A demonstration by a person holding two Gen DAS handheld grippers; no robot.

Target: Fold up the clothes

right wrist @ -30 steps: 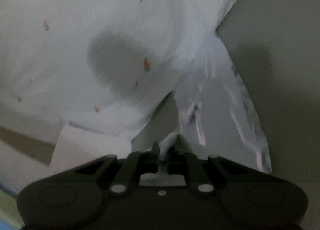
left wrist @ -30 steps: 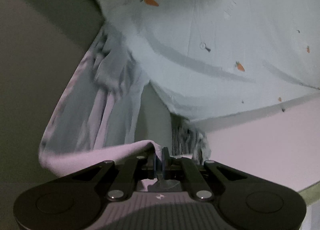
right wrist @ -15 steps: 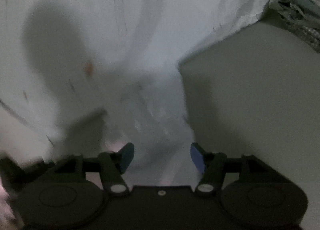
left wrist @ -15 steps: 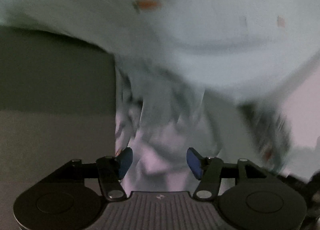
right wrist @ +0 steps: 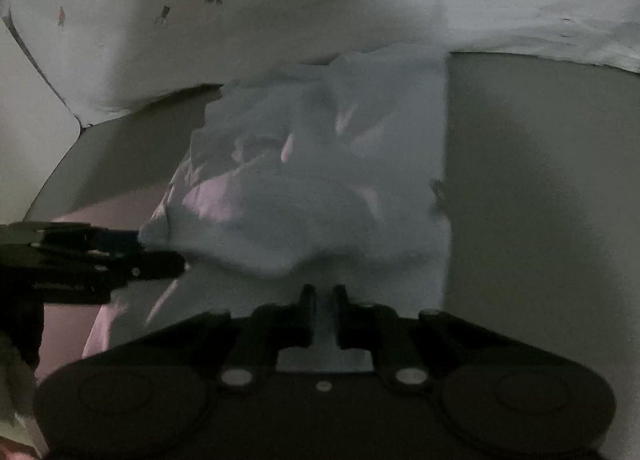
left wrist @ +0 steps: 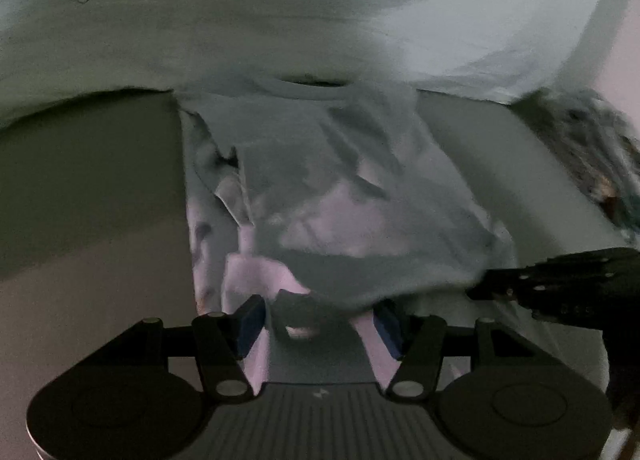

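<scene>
A pale blue garment is being kept in a crumpled heap on a grey surface, its far end touching the near edge of a white sheet printed with carrots that is spread across the back. Pinkish lining is being shown in the folds. The left gripper is being held with its blue pads spread, and loose cloth is lying between them without being pressed. The right gripper is being closed at this moment, and a fold of the garment is being pinched between its nearly meeting jaws. Each tool is being seen from the other's camera at the near corner of the heap. A dark mottled cloth is lying at the surface's right edge in the left wrist view.
</scene>
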